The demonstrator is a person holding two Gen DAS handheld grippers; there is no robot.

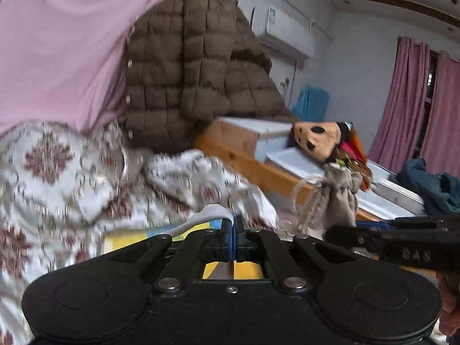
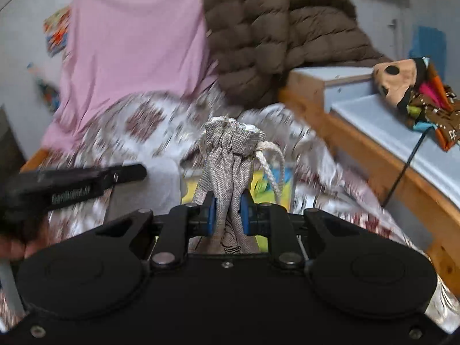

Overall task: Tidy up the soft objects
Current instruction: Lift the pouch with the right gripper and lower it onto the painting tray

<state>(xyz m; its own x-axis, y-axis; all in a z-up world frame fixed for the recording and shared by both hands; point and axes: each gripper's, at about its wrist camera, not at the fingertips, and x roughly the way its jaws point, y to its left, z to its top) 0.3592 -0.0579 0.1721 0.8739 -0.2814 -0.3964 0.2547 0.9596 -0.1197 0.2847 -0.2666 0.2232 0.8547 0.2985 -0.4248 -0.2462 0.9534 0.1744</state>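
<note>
Grey woven cloth of a drawstring bag (image 2: 227,169) is clamped between the blue pads of the right hand-held gripper (image 2: 227,215), held up above the patterned bedspread (image 2: 149,120). The left hand-held gripper (image 1: 233,230) is closed tight, pinching a thin white fabric strip (image 1: 201,218) above the same bedspread.

Left gripper (image 1: 233,224): jaws pressed fully together, a thin white strip pinched at the fingertips; points forward, slightly downward.
Right gripper (image 2: 227,212): jaws narrowly apart, blue pads (image 2: 211,215) clamped on the neck of a grey drawstring pouch (image 2: 230,155).
Left hand (image 2: 17,247): partly visible, wrapped round its gripper's handle.
Right hand (image 1: 450,302): edge of view only.
</note>
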